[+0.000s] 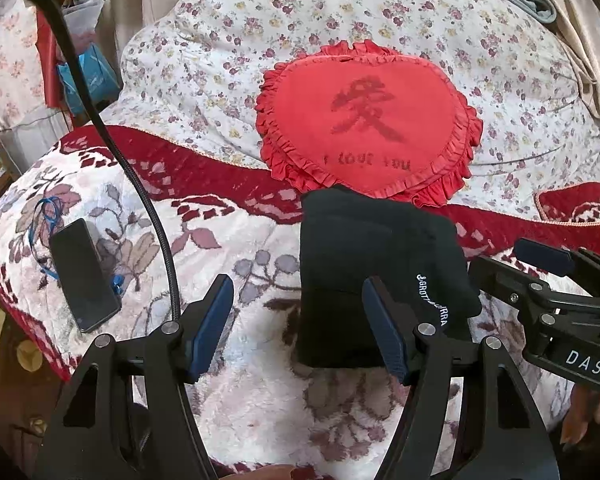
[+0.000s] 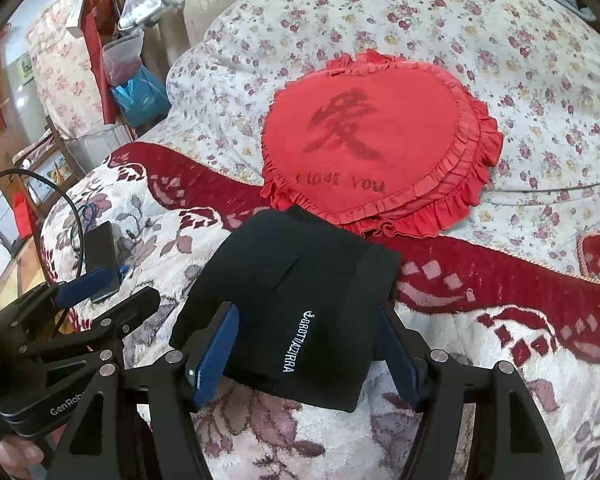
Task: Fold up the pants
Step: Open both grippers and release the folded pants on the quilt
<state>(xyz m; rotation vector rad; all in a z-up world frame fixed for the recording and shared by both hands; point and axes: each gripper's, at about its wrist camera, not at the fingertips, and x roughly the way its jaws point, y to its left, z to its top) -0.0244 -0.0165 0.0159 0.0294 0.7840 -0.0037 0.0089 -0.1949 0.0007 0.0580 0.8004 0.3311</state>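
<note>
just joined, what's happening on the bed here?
A person with two handheld grippers is folding pants. The black pants with white lettering lie in a compact folded bundle on the floral fleece blanket, just before a red heart-shaped cushion. The right gripper and left gripper are both open, holding nothing.
</note>
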